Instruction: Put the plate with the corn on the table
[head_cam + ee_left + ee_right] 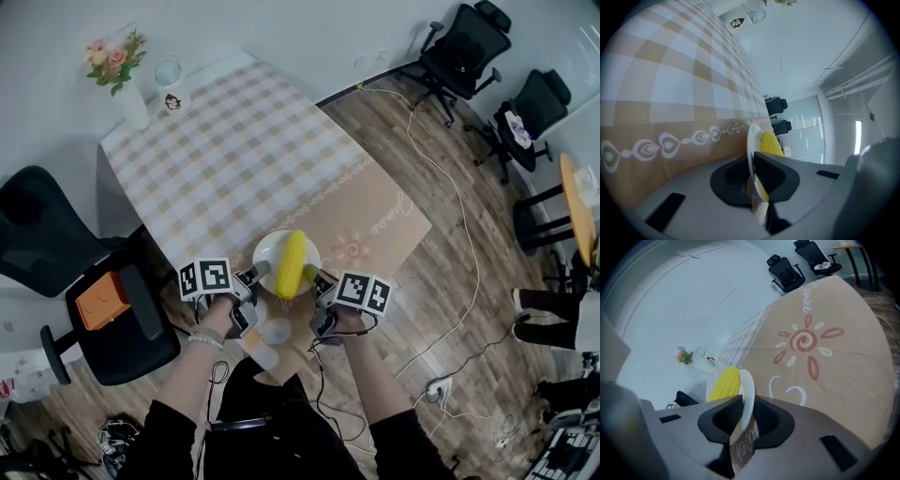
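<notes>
A white plate [268, 250] carrying a yellow corn cob [290, 264] hangs over the near edge of the table [225, 159], which wears a checked cloth. My left gripper [257, 274] is shut on the plate's left rim, and my right gripper [312, 277] is shut on its right rim. In the left gripper view the plate [752, 145] stands edge-on between the pads with the corn [770, 143] behind it. The right gripper view shows the plate [748, 397] pinched the same way, the corn [723, 384] to its left.
A vase of flowers [122, 77] and a glass [168, 72] stand at the table's far corner. A black chair with an orange item [101, 300] sits left of me. Office chairs [464, 49] and floor cables [450, 202] lie to the right.
</notes>
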`<state>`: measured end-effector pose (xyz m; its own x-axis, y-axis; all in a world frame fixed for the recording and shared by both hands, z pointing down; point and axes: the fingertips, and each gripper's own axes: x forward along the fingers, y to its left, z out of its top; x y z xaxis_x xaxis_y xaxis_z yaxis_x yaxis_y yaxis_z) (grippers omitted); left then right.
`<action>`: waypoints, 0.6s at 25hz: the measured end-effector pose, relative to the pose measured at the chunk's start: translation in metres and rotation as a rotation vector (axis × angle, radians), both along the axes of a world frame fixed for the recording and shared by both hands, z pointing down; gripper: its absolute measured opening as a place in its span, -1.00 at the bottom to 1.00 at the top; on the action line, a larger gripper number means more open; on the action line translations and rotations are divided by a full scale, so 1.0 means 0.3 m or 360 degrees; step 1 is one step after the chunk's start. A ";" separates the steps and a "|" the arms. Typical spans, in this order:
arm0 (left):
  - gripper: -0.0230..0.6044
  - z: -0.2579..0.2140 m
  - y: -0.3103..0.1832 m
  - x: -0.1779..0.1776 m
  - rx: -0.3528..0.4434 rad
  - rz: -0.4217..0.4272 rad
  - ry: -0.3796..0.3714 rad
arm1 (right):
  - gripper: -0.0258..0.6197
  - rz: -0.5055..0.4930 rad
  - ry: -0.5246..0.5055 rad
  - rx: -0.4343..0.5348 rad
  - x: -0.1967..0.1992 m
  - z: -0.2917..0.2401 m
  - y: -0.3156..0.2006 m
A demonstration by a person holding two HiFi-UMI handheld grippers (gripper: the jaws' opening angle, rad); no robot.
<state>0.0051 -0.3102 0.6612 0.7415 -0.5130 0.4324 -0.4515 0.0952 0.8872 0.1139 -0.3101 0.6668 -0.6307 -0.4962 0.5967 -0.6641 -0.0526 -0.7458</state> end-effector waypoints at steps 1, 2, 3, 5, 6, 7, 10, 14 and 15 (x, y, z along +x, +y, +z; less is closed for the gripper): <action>-0.84 0.005 0.001 0.001 -0.0001 0.0001 -0.0004 | -0.63 -0.0006 0.0009 -0.0006 0.001 0.006 0.001; -0.84 0.010 0.002 0.001 -0.0003 0.0000 -0.0002 | -0.63 -0.0011 0.0014 -0.0011 0.002 0.011 0.001; -0.84 0.013 0.003 0.001 -0.0003 -0.0005 0.0004 | -0.63 -0.0016 0.0017 -0.0014 0.002 0.014 0.001; -0.84 0.014 -0.001 -0.005 -0.0007 -0.0015 0.0018 | -0.62 -0.0022 0.0019 -0.0023 -0.001 0.016 -0.002; -0.84 0.015 -0.007 -0.011 -0.0012 -0.0016 0.0020 | -0.61 -0.0024 0.0019 -0.0030 -0.006 0.017 -0.007; -0.84 0.016 -0.015 -0.020 -0.0021 -0.0016 0.0018 | -0.61 -0.0026 0.0019 -0.0040 -0.014 0.018 -0.014; -0.84 0.022 -0.032 -0.040 -0.0062 -0.0028 0.0009 | -0.60 -0.0061 0.0028 -0.0062 -0.034 0.020 -0.027; -0.84 0.023 -0.071 -0.082 -0.0107 -0.0059 0.0004 | -0.59 -0.0119 0.0051 -0.0093 -0.077 0.015 -0.061; -0.84 0.024 -0.071 -0.081 -0.0113 -0.0064 0.0000 | -0.59 -0.0133 0.0054 -0.0096 -0.075 0.015 -0.059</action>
<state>-0.0193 -0.3315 0.6683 0.7208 -0.5106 0.4687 -0.4460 0.1759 0.8776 0.0913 -0.3279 0.6713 -0.6470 -0.4055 0.6458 -0.6931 -0.0402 -0.7197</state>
